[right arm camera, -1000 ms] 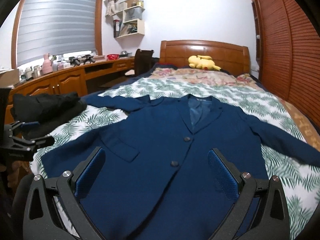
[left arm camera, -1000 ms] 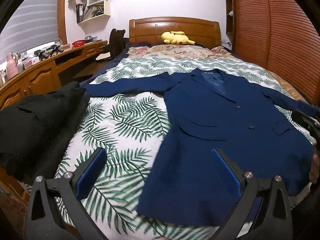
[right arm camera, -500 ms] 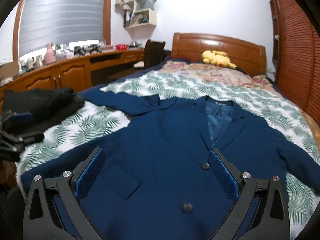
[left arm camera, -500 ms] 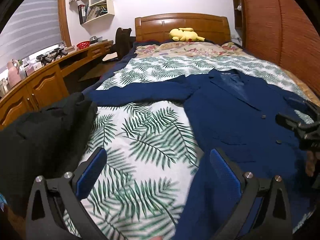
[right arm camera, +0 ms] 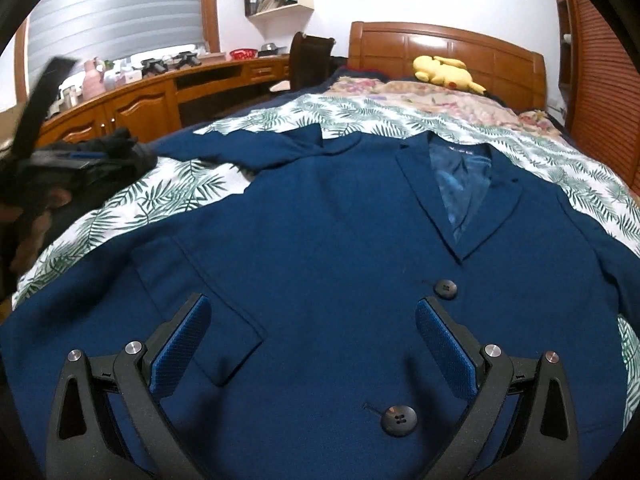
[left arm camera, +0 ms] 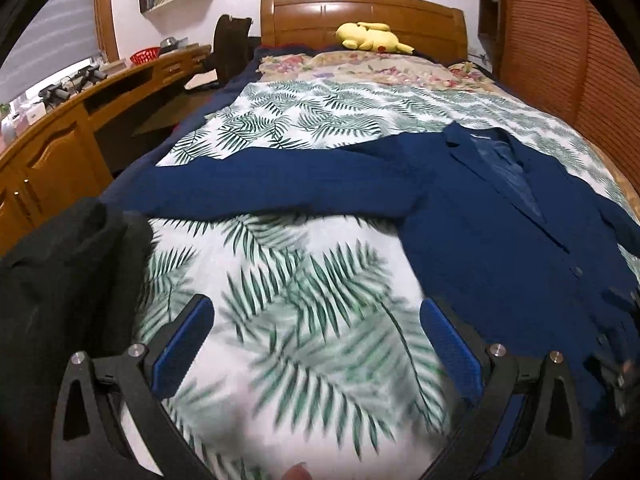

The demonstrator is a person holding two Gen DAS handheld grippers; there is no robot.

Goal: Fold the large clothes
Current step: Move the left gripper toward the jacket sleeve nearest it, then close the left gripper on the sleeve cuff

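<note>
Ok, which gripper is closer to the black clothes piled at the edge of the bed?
Left. The left gripper hangs over bedsheet right beside the black clothes; the right gripper is over the blue jacket, farther away.

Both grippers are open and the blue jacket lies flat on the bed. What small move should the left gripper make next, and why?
Probably move the left gripper forward to the outstretched sleeve of the dark blue buttoned jacket. It hangs open above bare leaf-print bedsheet, holding nothing, and that sleeve lies spread sideways, likely the first part to fold inward.
</note>
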